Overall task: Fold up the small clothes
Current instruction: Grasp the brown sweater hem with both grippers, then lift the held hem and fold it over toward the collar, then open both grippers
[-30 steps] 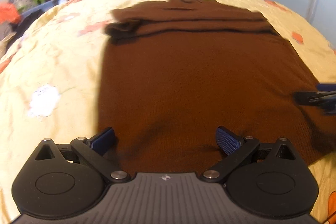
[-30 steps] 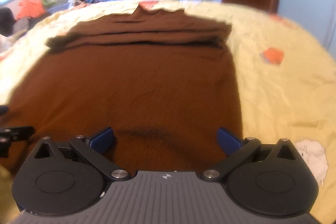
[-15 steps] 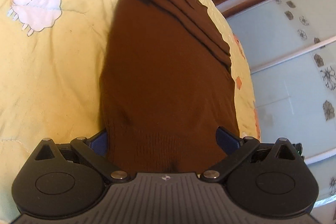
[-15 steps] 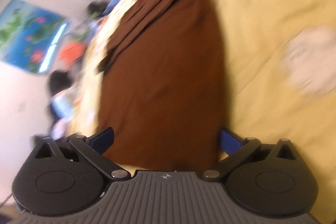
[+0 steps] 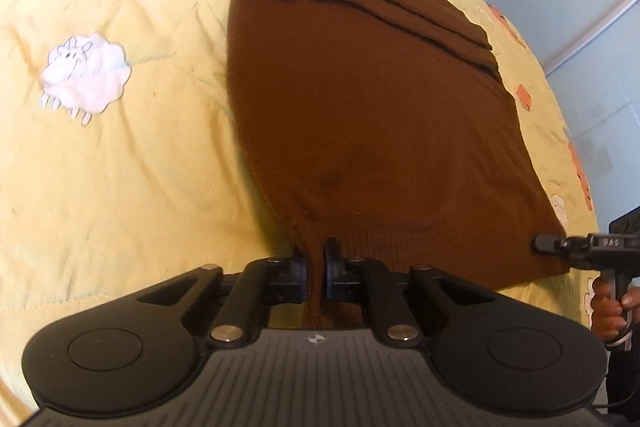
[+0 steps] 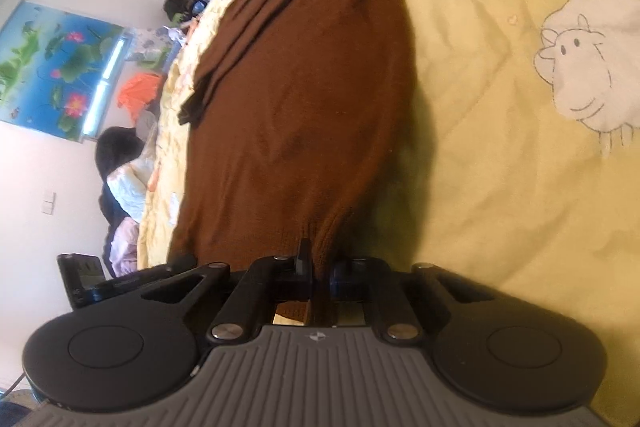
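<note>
A brown knit sweater [image 5: 360,99] lies flat on a yellow bedspread, its sleeves folded across the far end. My left gripper [image 5: 316,259] is shut on the near left corner of its ribbed hem. My right gripper [image 6: 320,263] is shut on the near right corner of the hem; the sweater [image 6: 304,99] stretches away from it. The right gripper also shows in the left wrist view [image 5: 540,243] at the hem's far corner, held by a hand.
The yellow bedspread [image 5: 100,167] has sheep patches [image 5: 84,75] and orange patches. A wardrobe with glass doors [image 5: 592,27] stands beyond the bed. In the right wrist view, a lotus picture [image 6: 52,67], piled clothes [image 6: 140,91] and the bedspread [image 6: 500,107] surround the sweater.
Both grippers have gone from open to shut on the sweater's hem corners. Both cameras have rolled sideways and moved in low at the hem.
</note>
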The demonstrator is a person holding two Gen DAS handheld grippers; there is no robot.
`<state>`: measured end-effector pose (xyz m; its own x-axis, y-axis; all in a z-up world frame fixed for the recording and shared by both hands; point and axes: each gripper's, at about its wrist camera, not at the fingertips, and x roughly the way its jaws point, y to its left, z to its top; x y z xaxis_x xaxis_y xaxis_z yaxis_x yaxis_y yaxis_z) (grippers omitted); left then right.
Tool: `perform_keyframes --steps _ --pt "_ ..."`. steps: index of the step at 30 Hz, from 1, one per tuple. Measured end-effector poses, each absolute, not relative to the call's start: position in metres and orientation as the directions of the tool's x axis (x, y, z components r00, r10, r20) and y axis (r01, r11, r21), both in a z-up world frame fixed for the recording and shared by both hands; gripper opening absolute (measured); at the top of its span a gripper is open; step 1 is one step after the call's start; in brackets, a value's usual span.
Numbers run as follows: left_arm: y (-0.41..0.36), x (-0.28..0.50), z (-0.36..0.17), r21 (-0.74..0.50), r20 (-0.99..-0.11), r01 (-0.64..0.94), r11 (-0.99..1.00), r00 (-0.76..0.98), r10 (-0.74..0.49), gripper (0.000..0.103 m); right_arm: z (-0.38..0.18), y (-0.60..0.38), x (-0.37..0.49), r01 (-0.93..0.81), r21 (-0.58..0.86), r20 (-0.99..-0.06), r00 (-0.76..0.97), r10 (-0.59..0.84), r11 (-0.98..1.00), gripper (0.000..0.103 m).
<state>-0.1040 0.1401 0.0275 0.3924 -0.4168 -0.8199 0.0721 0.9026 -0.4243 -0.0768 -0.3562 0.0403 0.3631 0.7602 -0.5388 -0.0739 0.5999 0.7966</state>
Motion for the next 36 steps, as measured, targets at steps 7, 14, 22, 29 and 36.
perform_keyframes --steps 7,14,22,29,36 --pt "0.161 -0.049 0.073 -0.548 -0.685 0.106 0.83 0.513 -0.518 0.006 0.089 -0.361 -0.034 -0.179 0.861 -0.359 0.447 0.819 0.475 0.014" --pt "0.162 0.088 0.122 -0.515 -0.603 0.135 0.846 0.645 -0.47 0.006 0.126 -0.363 0.109 -0.229 0.881 -0.236 0.543 0.806 0.413 0.014" --pt "0.152 0.241 0.089 -0.478 -0.601 -0.04 0.877 0.743 -0.294 0.023 0.092 -0.373 0.27 0.044 0.849 -0.397 0.71 0.581 0.526 0.092" --pt "0.183 0.175 0.061 -0.498 -0.62 -0.199 0.844 0.762 -0.187 0.089 0.084 -0.373 0.211 -0.028 0.77 -0.43 0.716 0.55 0.638 0.1" --pt "0.187 0.092 0.017 -0.573 -0.672 -0.174 0.801 0.659 -0.338 0.088 0.067 -0.367 0.133 -0.053 0.65 -0.555 0.649 0.521 0.758 0.098"
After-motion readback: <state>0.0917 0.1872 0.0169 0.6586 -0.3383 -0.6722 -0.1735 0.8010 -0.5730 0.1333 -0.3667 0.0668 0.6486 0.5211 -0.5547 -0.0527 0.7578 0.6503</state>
